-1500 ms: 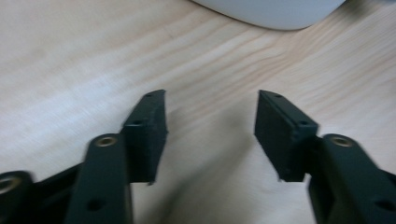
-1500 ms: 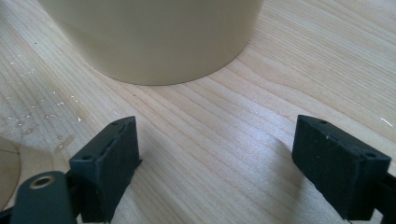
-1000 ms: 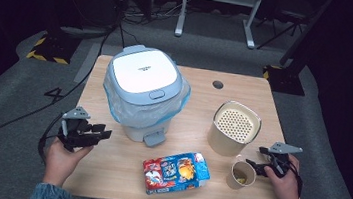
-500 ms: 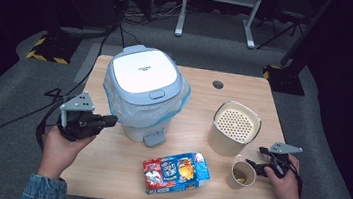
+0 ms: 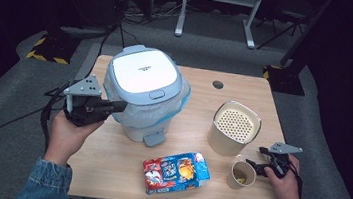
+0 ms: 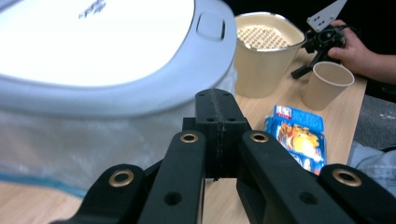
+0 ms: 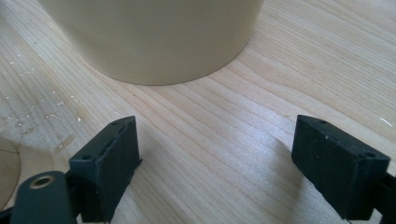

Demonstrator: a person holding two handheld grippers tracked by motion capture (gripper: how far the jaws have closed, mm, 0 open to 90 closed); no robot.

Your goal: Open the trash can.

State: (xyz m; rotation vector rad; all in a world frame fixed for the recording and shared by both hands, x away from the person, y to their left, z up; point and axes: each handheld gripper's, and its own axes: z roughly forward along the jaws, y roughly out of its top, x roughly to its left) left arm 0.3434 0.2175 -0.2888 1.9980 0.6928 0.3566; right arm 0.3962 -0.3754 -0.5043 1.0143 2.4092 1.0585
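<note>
Wooden table (image 5: 111,172) carries a white bin (image 5: 141,93). Left gripper (image 5: 119,106), jaws just closed on nothing, is beside its lid; it should press the lid button (image 5: 156,95) gently. Right gripper (image 5: 252,164) rests with jaws spread.

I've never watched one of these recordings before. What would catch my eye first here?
The big white-lidded bin lined with a clear plastic bag stands at the table's left-centre, with the left gripper shut and raised beside it. In front lies a bright red-and-blue snack packet; the open right gripper rests by a small paper cup.
</note>
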